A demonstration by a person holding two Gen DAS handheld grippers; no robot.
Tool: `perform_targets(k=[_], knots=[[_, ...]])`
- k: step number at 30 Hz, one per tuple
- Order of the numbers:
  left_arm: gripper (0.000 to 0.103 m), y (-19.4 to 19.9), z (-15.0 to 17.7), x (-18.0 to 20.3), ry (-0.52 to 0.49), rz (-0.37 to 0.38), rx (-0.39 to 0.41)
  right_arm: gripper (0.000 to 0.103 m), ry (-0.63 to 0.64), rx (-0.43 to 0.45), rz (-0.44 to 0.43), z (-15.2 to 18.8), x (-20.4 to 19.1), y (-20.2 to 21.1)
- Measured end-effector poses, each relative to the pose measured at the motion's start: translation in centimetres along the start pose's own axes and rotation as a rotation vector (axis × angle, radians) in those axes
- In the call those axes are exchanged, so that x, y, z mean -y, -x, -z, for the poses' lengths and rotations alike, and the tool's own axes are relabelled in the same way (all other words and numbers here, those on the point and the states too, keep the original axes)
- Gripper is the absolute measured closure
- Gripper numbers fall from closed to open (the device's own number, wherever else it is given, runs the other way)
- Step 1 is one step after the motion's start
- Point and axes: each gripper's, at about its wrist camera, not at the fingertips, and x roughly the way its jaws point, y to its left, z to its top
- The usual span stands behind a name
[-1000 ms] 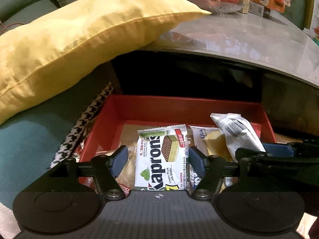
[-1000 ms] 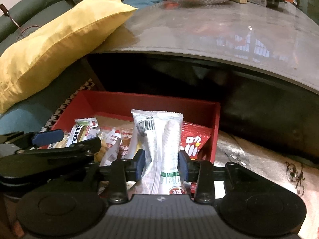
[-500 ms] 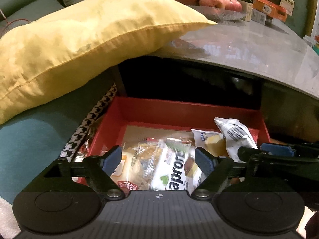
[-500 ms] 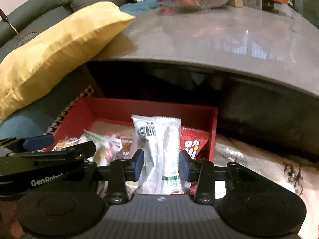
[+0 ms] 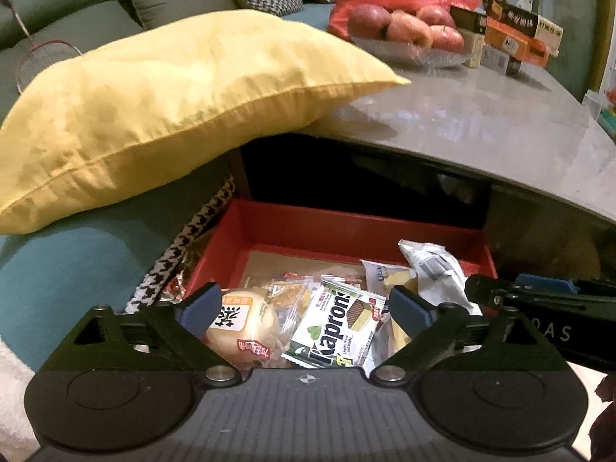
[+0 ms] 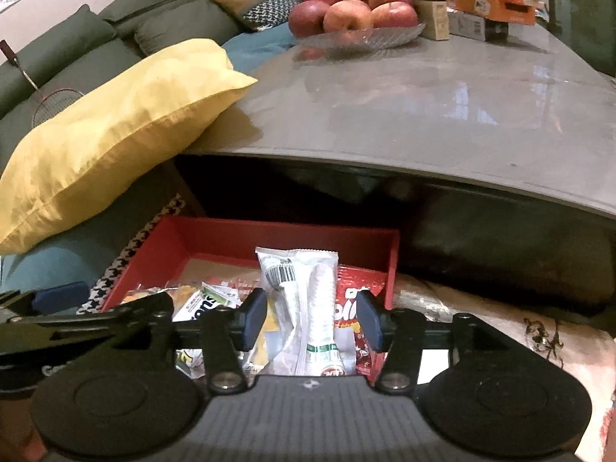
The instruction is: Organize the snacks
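A red tray (image 5: 346, 231) on the floor under the table edge holds several snack packs. My left gripper (image 5: 306, 308) is open above it, empty; below lie a white-green Kapron wafer pack (image 5: 335, 331) and a round bun pack (image 5: 242, 327). My right gripper (image 6: 312, 317) is open, its pads standing apart from a white wrapped pack (image 6: 308, 300) that lies between them in the tray (image 6: 288, 236). A red snack bag (image 6: 354, 300) lies to its right. The right gripper also shows in the left wrist view (image 5: 539, 296).
A grey table top (image 6: 442, 115) overhangs the tray, bearing a glass dish of apples (image 6: 354, 15) and boxes (image 6: 489, 0). A yellow pillow (image 5: 173, 115) rests on the sofa and table corner. A houndstooth cloth (image 5: 181, 254) lies left of the tray.
The left gripper let go of the Kapron pack, which dropped into the tray, and opened wide. The right gripper opened off the white pack. Both grippers pulled back and up.
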Motion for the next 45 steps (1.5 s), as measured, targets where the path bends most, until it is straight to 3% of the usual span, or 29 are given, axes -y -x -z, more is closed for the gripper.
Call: perform_targets(k=[18,35,45], knots=[[0.0,4.3,2.1,0.5,0.012,-0.089,0.074,0.05,0.024,0.042,0.032,2.6,0.7,4.8],[0.0,6.9,5.4,1.8,-0.007,-0.094,0.06,0.048,0.02,0.079,0.018,5.6,0.8,9.4],[0.0,7.7,5.7,1.8,0.023,-0.049,0.075,0.045,0.009,0.09,0.011,6.1,1.3,10.4]])
